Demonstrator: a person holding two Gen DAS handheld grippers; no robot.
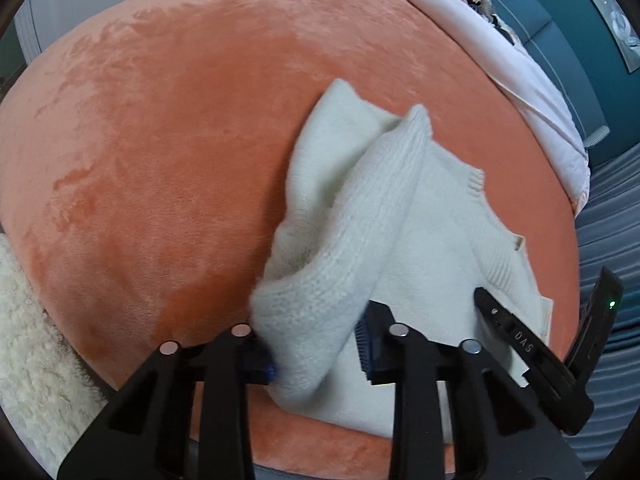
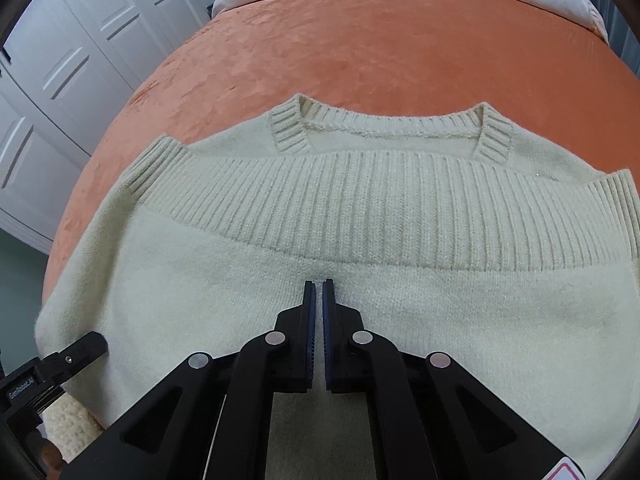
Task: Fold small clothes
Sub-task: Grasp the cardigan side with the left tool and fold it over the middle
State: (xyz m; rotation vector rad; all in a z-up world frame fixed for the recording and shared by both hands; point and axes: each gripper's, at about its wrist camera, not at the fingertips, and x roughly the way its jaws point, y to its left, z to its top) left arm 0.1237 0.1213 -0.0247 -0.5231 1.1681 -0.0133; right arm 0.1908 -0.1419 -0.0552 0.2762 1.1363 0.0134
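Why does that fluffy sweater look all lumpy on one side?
The cream sweater lies flat on the orange blanket, but its sleeve is bunched up, pinched in the left gripper. Mid-fold, not damaged.

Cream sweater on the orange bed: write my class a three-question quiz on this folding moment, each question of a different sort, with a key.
1. True or false: the left gripper has part of the cream sweater bunched between its fingers.
2. Multiple choice: the right gripper is
A. wide open above the collar
B. shut, with its tips down on the sweater's body
C. holding a sock
3. Short answer: what colour is the blanket under the sweater?

Key
1. True: a lifted sleeve runs into the fingers.
2. B: the tips sit just below the ribbed band.
3. Orange.
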